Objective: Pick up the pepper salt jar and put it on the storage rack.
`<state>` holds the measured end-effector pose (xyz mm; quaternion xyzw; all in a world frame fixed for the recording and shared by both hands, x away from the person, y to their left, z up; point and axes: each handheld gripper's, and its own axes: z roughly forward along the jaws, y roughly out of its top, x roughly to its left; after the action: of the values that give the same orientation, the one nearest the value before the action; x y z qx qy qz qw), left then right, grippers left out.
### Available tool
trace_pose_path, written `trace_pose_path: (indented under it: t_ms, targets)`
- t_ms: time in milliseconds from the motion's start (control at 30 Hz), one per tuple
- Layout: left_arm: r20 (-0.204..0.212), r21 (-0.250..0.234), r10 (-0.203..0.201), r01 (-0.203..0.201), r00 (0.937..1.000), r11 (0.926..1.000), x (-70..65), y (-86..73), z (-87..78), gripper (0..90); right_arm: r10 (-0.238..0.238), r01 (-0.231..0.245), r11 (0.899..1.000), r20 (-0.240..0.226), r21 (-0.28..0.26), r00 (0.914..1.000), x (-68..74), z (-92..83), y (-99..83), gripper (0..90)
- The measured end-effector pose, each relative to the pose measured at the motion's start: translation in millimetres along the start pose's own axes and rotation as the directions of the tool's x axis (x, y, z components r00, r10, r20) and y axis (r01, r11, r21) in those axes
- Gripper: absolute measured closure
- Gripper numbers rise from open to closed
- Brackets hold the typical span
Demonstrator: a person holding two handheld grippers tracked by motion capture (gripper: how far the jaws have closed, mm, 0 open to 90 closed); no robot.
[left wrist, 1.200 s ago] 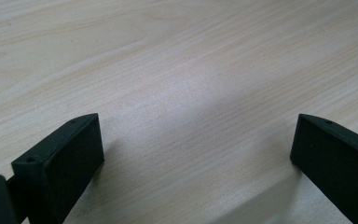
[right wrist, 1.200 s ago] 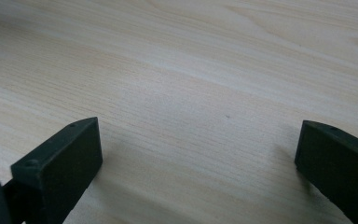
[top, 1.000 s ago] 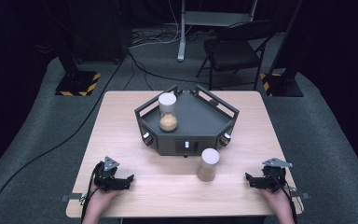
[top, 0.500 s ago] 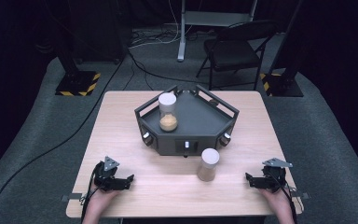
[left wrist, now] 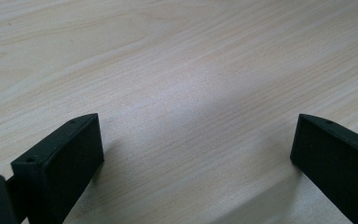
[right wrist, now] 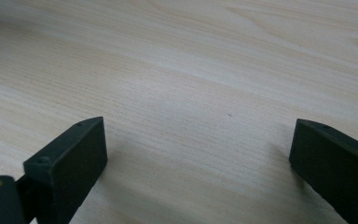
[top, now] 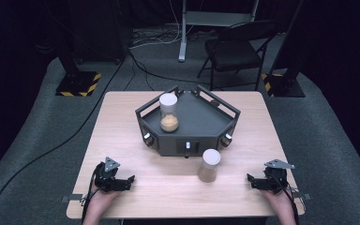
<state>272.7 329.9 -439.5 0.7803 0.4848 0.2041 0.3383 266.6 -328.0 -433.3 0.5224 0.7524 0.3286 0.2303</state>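
A dark grey six-sided tray (top: 206, 123) stands at the middle of the wooden table (top: 168, 187). Inside it at the left stands a clear jar (top: 168, 112) with a white lid and tan grains. A second such jar (top: 209, 165) stands on the table just in front of the tray. My left gripper (top: 129, 181) rests near the front left edge, open (left wrist: 196, 135) over bare wood. My right gripper (top: 250, 181) rests near the front right edge, open (right wrist: 198, 140), its jaws having just been closing a little with nothing between them.
A folding chair (top: 234, 47) stands on the grey carpet behind the table. Two stand bases with yellow-and-black stripes (top: 77, 84) (top: 283, 84) sit at the back left and right. A cable (top: 51, 150) runs across the floor at the left.
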Motion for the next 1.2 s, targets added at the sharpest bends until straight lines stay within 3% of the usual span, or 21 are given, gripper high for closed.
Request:
trace_pose_path:
  t_ms: [267,600,933,1200]
  targets:
    - [0.000,0.000,0.000,0.000,1.0000,1.0000,-0.1,0.0,0.0,1.9,0.017,-0.017,1.000,-0.036,-0.007,0.9992,-4.4,-3.8,2.2,6.5]
    - [0.000,0.000,0.000,0.000,1.0000,1.0000,-0.1,0.0,0.0,1.9,-0.002,-0.005,0.997,-0.095,-0.072,0.9955,0.7,-20.6,8.3,8.3]
    - [-0.002,0.000,-0.002,0.002,1.0000,1.0000,-0.5,0.0,0.0,1.8,-0.043,0.020,0.991,-0.170,-0.135,0.9845,12.2,-36.0,11.6,8.0]
    - [-0.002,-0.002,-0.005,0.005,1.0000,1.0000,-0.7,-0.2,0.2,1.8,-0.080,0.039,0.984,-0.239,-0.172,0.9677,20.7,-42.3,19.6,7.9]
